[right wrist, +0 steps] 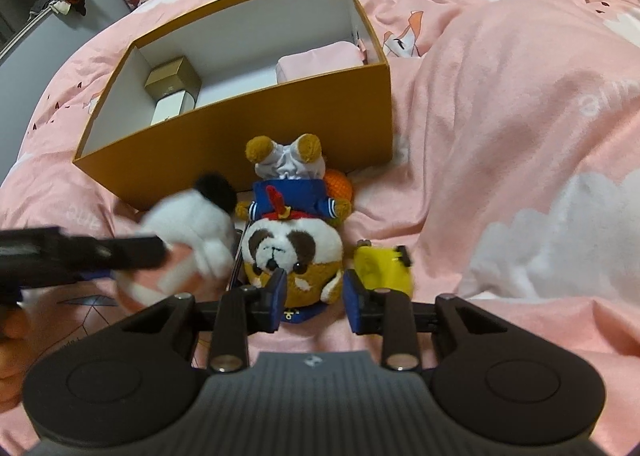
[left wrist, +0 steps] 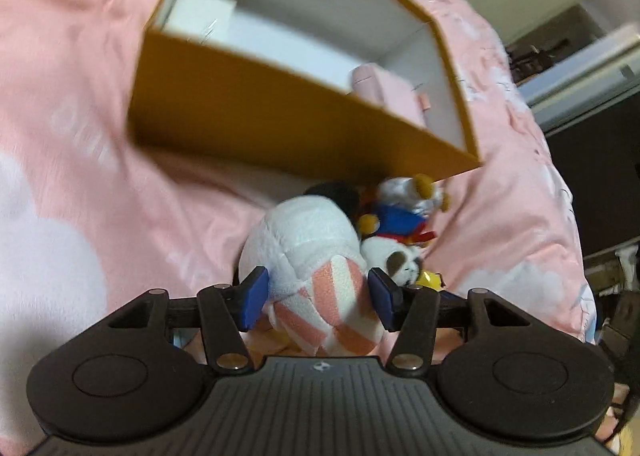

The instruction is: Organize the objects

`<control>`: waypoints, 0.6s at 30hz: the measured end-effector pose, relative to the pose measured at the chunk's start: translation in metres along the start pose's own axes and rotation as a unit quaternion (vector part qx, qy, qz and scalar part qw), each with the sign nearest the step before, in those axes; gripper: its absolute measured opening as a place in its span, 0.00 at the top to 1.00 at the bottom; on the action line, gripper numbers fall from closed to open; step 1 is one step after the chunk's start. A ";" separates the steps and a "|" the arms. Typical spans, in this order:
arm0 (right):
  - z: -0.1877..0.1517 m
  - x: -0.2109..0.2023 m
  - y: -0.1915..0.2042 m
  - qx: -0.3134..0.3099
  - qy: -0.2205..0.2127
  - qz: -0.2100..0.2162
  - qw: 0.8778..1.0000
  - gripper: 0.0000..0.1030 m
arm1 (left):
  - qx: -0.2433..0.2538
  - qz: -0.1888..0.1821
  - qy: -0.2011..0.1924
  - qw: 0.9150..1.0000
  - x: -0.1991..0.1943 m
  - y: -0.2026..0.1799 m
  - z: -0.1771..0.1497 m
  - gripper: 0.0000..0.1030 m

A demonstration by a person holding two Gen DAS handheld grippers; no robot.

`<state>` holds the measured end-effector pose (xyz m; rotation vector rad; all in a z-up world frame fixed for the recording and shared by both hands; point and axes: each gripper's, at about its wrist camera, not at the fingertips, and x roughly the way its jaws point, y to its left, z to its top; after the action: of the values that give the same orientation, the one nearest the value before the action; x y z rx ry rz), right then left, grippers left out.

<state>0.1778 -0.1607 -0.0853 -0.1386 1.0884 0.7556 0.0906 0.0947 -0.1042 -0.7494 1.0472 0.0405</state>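
Observation:
My left gripper (left wrist: 316,296) is shut on the pink-and-white striped end of a white plush with a black ear (left wrist: 304,240); in the right wrist view this plush (right wrist: 192,228) is blurred, with the left gripper's finger (right wrist: 120,252) on it. Beside it a brown-and-white dog plush in a blue sailor suit (right wrist: 292,252) lies upside down against the orange box (right wrist: 240,135). My right gripper (right wrist: 314,304) stands narrowly open around the dog's head, its right pad a little clear of the plush. A small yellow plush (right wrist: 380,268) lies just to the right.
The open orange box (left wrist: 280,123) holds a gold box (right wrist: 172,75), a white box (right wrist: 172,107) and a pink pouch (right wrist: 320,59). An orange knitted thing (right wrist: 340,183) peeks out behind the dog. Everything rests on a rumpled pink duvet (right wrist: 500,135); furniture (left wrist: 580,55) stands beyond the bed.

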 end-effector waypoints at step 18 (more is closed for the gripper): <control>0.001 -0.001 0.008 -0.030 0.000 0.014 0.999 0.63 | 0.178 0.164 -0.031 0.970 -0.027 -0.047 -0.009 0.38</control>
<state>0.1734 -0.1545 -0.0820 -0.1755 1.0690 0.8134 0.0869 0.0630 -0.0598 -0.2438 1.0738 0.1546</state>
